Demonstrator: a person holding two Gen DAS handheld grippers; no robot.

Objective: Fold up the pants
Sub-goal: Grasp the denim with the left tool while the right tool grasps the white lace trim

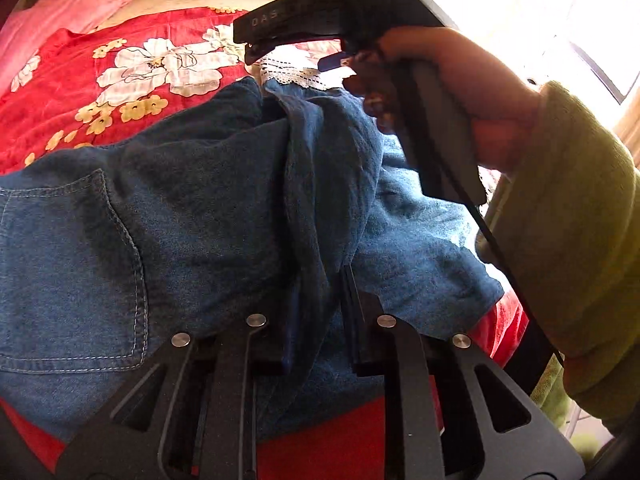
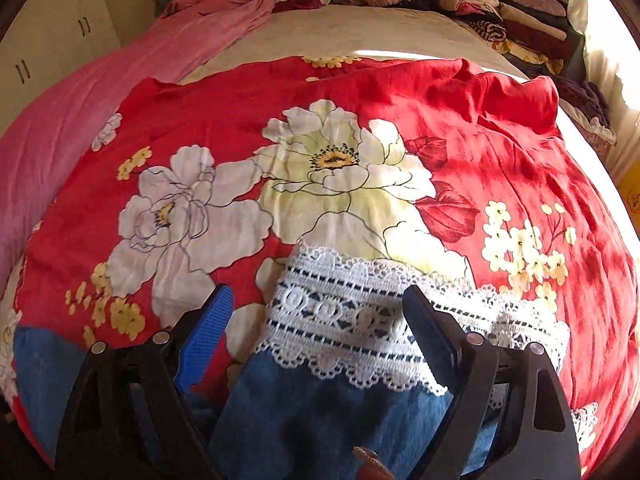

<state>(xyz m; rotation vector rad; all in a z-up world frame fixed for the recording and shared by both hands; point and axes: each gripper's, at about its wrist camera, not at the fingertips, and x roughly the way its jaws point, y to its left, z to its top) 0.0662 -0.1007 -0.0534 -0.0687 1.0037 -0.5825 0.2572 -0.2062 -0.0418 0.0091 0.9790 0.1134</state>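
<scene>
Pants point(image 1: 208, 208) fold pinched between left tool point(image 1: 316, 300) pads.

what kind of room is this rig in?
Most likely a bedroom. A bed with a red flowered bedspread fills the view, folded clothes are stacked at its far end, and cupboard doors stand on the left.

A home bedroom: a bed point(image 2: 360, 28) under a floral bedspread point(image 2: 500, 128), stacked clothes point(image 2: 516, 16), wardrobe doors point(image 2: 52, 44).
</scene>
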